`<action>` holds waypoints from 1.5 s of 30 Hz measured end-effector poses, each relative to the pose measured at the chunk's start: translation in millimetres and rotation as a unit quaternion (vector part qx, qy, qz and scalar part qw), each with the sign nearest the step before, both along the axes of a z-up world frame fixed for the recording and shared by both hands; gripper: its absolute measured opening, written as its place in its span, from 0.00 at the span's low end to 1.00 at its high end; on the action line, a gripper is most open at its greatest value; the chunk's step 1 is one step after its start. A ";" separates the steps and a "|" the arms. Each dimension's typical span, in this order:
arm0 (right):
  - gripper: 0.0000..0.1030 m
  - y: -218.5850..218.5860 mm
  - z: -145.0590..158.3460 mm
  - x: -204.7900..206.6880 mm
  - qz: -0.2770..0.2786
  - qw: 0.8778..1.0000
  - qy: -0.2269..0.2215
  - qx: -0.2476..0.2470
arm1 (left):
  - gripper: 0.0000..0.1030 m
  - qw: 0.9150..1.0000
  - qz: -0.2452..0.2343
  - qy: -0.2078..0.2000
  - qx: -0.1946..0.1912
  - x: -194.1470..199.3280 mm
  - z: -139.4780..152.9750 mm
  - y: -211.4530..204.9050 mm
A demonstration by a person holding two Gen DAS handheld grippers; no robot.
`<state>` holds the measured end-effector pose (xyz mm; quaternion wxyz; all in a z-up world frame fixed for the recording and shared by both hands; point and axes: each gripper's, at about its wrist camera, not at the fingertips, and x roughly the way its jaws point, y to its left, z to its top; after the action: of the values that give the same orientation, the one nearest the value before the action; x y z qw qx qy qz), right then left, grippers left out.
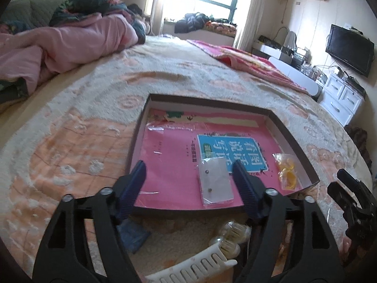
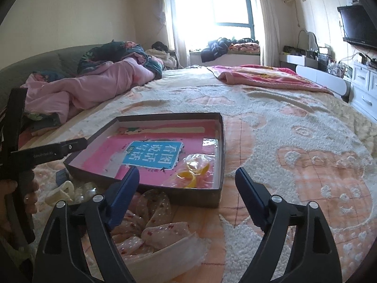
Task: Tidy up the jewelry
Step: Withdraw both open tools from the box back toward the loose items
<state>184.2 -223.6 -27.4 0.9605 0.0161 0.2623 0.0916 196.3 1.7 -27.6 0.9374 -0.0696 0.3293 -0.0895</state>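
A shallow dark box point(image 1: 289, 129) with a pink printed liner lies on the bed; it also shows in the right wrist view point(image 2: 221, 146). Inside lie a clear bag with small stud earrings point(image 1: 215, 181) and a clear bag with yellow jewelry point(image 1: 286, 169) point(image 2: 193, 172). My left gripper point(image 1: 189, 167) is open and empty, hovering over the box's near edge beside the stud bag. My right gripper point(image 2: 187, 174) is open and empty near the box's front right corner. A white hair comb with clear beads point(image 1: 212, 259) lies below the left gripper.
A pink dotted bow hair piece in clear wrap point(image 2: 155, 231) lies under the right gripper. A small blue packet point(image 1: 132, 235) lies by the box. A pink quilt point(image 1: 59, 47) is piled at the far left, a red blanket point(image 2: 264, 75) at the far right.
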 end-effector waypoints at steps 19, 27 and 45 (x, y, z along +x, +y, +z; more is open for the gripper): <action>0.84 8.2 16.6 -35.6 0.026 0.999 -0.033 -0.010 | 0.89 0.998 0.004 -0.066 0.008 -46.7 22.8 -5.4; 0.84 13.4 16.2 -47.3 0.043 0.998 -0.033 -0.017 | 0.89 0.996 0.008 -0.081 0.019 -67.6 25.7 -2.4; 0.84 27.2 8.6 -60.9 0.080 0.996 -0.015 -0.028 | 0.89 0.998 0.008 -0.052 0.037 -95.6 9.2 14.3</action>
<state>123.3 -196.4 -18.8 0.9541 -0.0330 0.2504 0.1609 100.8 16.0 -18.4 0.9558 -0.0326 0.2828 -0.0729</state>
